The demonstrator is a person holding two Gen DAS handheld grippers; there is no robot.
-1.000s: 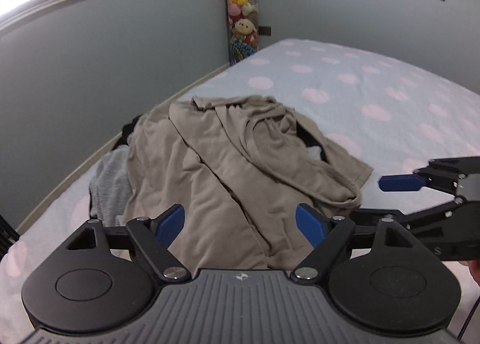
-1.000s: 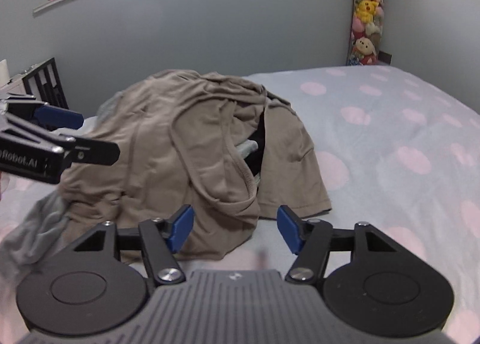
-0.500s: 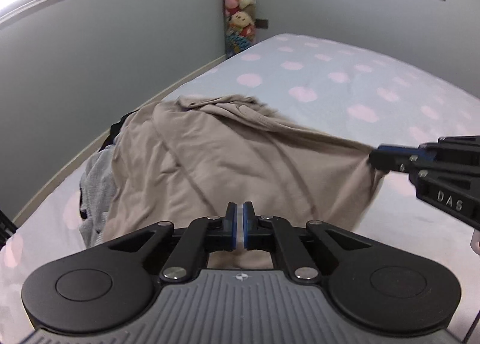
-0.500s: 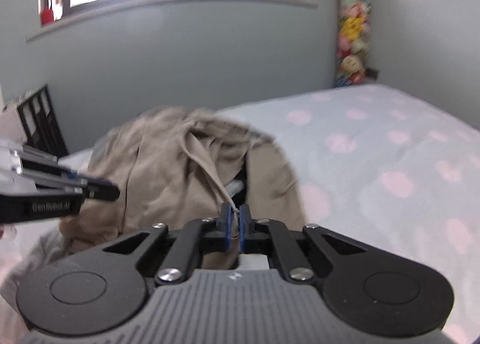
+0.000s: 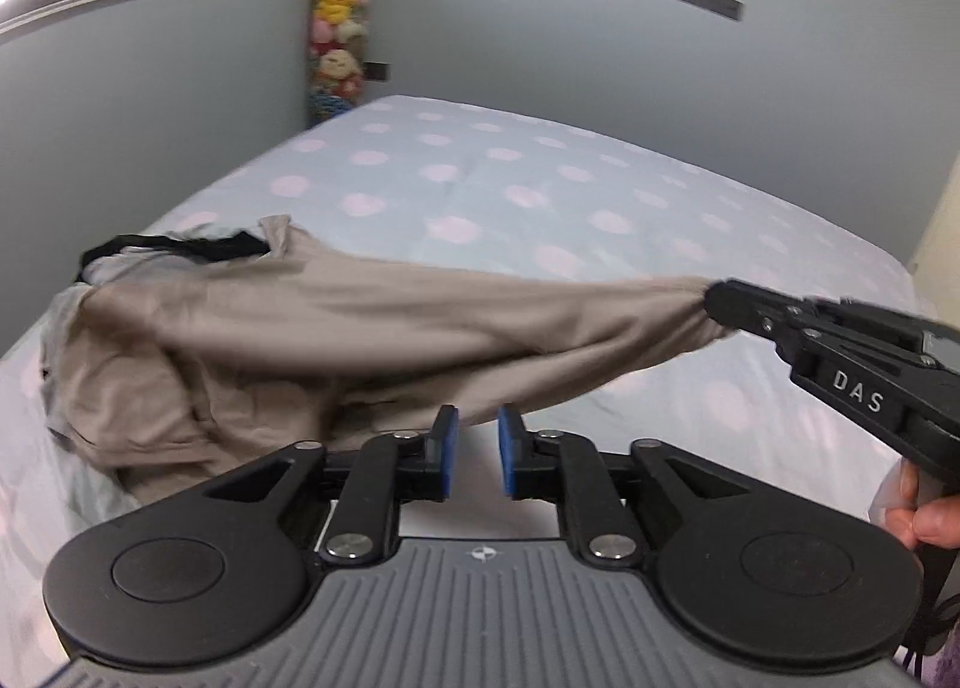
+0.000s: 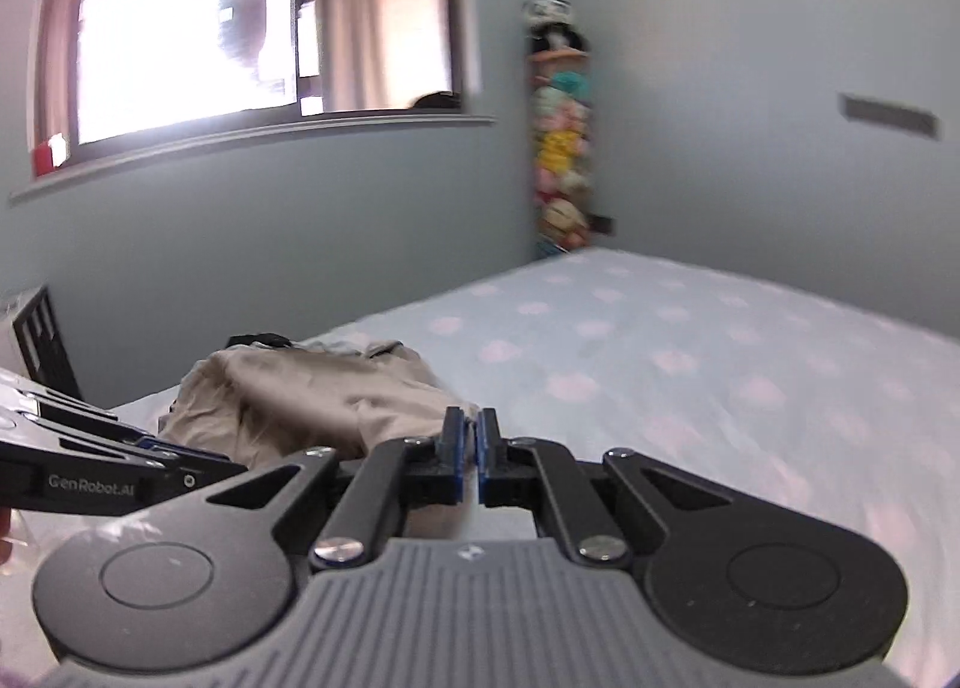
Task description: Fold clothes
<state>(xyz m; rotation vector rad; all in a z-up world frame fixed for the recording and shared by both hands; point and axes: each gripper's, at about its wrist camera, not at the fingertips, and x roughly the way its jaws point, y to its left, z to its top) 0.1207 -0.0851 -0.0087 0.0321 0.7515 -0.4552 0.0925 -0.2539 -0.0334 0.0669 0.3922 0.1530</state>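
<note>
lifting a taupe jersey garment (image 5: 372,322) off the pale blue bed sheet with pink dots (image 5: 540,196); most of the cloth is bunched at the near left corner of the bed, one edge stretched taut and raised toward the right.

right gripper (image 5: 717,304): blue pads pressed together, pinching the bunched end of that raised edge. in its own wrist view the pads look almost touching, cloth drawn in at the tips.

left gripper (image 5: 477,442): jaws opening, a narrow gap between the blue pads (image 5: 447,448). the lower hem passes right in front of them; no pad can be seen pressing on it, and whether any fabric sits in the gap i cannot tell.

a black strap-like item (image 5: 180,247) and a grey garment (image 5: 60,316) lie under and beside the pile.

risks, as judged:
- with only one corner secure, the garment hangs as a rope, not a sheet.
- a thin pinch on stretchy jersey may slip under tension.
- the drag could snag the black item and pull it along.
</note>
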